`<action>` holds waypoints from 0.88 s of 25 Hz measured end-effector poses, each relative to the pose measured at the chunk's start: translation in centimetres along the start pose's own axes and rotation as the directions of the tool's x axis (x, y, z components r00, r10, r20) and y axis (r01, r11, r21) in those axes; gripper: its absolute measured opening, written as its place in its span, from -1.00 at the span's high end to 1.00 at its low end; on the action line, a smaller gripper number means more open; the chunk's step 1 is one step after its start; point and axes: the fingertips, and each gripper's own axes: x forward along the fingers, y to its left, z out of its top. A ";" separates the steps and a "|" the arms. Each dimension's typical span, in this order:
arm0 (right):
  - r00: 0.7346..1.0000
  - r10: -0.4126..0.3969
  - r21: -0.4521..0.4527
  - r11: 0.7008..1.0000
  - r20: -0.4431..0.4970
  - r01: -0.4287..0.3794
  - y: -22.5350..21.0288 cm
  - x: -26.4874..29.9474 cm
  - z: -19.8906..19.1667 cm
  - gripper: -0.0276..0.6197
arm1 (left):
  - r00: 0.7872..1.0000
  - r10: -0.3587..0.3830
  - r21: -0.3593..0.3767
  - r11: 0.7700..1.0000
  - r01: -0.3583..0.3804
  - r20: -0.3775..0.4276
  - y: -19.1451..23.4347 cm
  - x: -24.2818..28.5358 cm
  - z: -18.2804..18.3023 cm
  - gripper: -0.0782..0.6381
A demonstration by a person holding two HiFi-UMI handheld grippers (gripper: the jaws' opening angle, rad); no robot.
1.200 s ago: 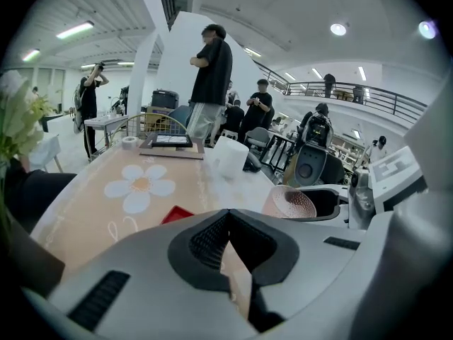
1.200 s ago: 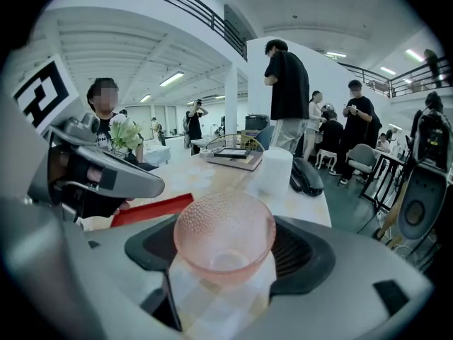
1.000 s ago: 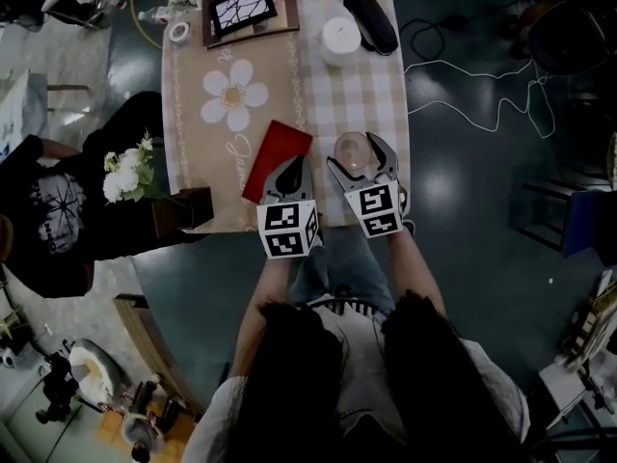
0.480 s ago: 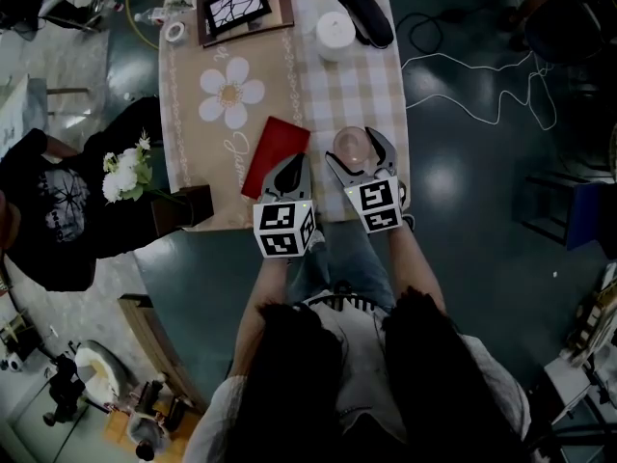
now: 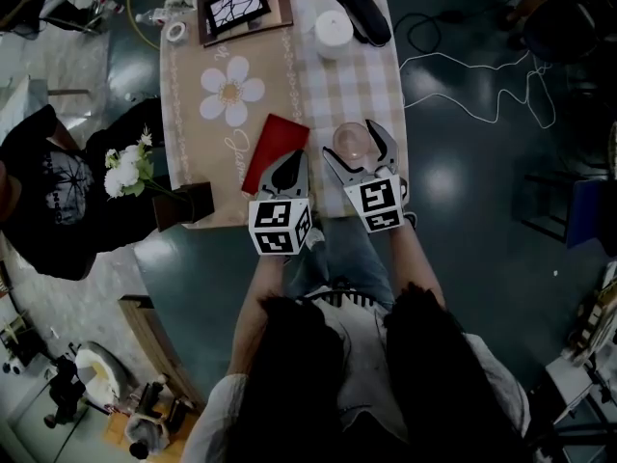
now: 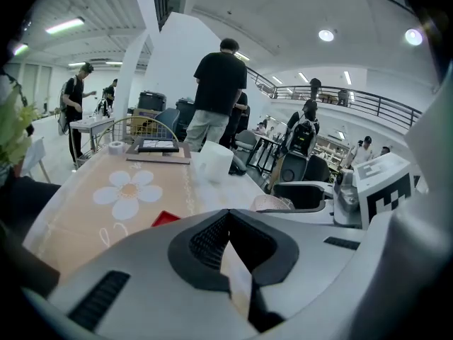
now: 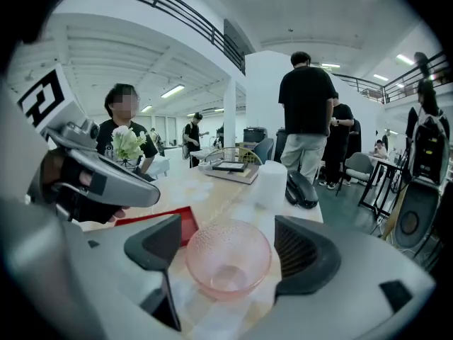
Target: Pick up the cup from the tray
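The likeliest failure is a slip. The pink glass cup (image 7: 226,266) is rounded and flares toward its rim, so if the right tool (image 7: 228,250) closes off-centre or too near the rim, the cup could squirt out or tip onto the counter (image 5: 362,75). That tool stands wide, one jaw on each side of the cup, neither plainly touching it (the cup sits on the checked cloth just beside the red tray (image 5: 275,152), not on it). The left tool (image 6: 230,257) is closed on nothing and hovers by the tray's near end.
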 end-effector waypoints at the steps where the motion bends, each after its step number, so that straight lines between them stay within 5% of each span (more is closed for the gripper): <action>1: 1.000 -0.003 -0.001 1.000 0.016 0.003 -0.1 -0.3 0.6 -0.31 | 1.000 0.005 0.001 1.000 -0.005 0.006 0.1 -0.1 0.2 0.76; 13: 0.986 -0.027 0.071 0.997 0.163 0.016 -0.7 -4.6 7.2 -0.30 | 0.988 0.032 -0.033 0.999 -0.028 0.151 -0.8 -3.5 4.5 0.76; 22: 0.991 0.013 -0.022 1.000 0.130 -0.010 2.9 -6.8 8.5 -0.17 | 0.976 0.043 -0.026 0.999 -0.039 0.214 -1.5 -6.6 5.9 0.76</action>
